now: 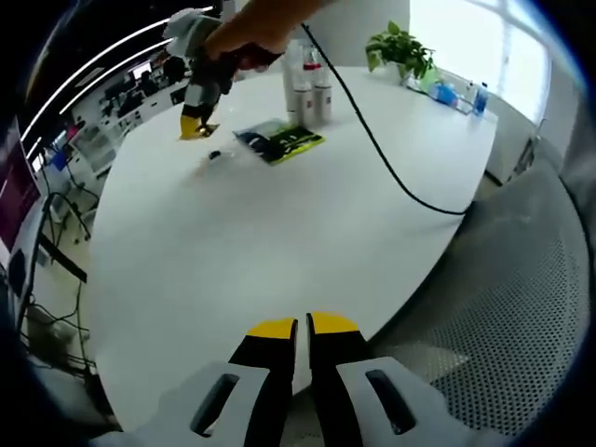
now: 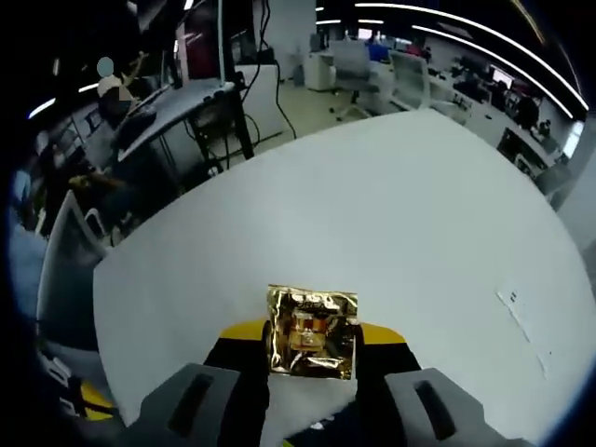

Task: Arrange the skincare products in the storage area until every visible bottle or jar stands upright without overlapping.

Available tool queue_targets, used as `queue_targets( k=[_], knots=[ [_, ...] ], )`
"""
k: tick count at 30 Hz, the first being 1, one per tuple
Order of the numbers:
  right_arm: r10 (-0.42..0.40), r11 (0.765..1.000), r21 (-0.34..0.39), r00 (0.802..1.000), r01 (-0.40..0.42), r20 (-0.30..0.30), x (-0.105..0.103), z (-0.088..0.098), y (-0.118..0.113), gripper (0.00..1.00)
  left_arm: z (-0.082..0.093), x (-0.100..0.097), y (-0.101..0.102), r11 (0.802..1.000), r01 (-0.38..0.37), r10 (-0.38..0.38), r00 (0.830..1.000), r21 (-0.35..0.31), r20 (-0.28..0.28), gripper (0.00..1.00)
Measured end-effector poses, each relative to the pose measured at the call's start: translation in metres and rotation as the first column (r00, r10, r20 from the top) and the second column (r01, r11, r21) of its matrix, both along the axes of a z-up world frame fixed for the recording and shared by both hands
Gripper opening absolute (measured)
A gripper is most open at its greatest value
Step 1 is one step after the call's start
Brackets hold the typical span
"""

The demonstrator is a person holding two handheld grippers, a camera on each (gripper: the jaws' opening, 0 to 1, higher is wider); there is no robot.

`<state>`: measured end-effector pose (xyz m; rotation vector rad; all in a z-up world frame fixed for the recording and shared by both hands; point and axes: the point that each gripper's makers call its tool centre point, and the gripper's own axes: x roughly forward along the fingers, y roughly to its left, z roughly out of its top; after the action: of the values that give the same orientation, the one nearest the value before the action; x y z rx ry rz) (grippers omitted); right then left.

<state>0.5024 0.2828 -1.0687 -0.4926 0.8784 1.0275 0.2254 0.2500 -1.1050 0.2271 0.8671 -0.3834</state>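
In the left gripper view, several white bottles [image 1: 309,88] stand upright in a tight cluster at the far side of the white table [image 1: 261,251]. A green-and-black packet [image 1: 281,142] lies flat in front of them, with a small clear item [image 1: 216,155] to its left. My right gripper [image 1: 198,128], held by a hand, hovers above the table left of the packet. In the right gripper view that gripper [image 2: 312,346] is shut on a gold foil sachet [image 2: 312,326]. My left gripper [image 1: 303,328] stays near the table's front edge, jaws together with nothing between them.
A black cable [image 1: 372,140] trails across the table from the hand. A potted plant [image 1: 400,48] and blue bottles [image 1: 458,93] sit at the far edge. A grey mesh chair [image 1: 521,307] stands to the right. A small paper label [image 2: 521,317] lies on the table.
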Motion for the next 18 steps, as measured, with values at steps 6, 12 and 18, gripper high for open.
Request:
queue_targets(
  k=[6,12,18],
  knots=[
    [0.01,0.999,0.046,1.0,-0.011,0.026,-0.027,0.019,-0.024,0.32,-0.001,-0.001,-0.001,1.0,0.005,-0.005,1.0,-0.002,-0.007,0.0],
    [-0.016,0.993,0.113,1.0,0.013,0.021,-0.051,0.03,-0.049,0.32,0.0,0.0,-0.002,1.0,0.0,0.0,1.0,-0.017,-0.004,0.01],
    [-0.06,0.983,0.176,0.998,0.06,-0.007,-0.088,0.032,-0.074,0.32,0.006,0.003,-0.006,0.999,-0.007,0.008,1.0,-0.054,0.013,0.04]
  ],
)
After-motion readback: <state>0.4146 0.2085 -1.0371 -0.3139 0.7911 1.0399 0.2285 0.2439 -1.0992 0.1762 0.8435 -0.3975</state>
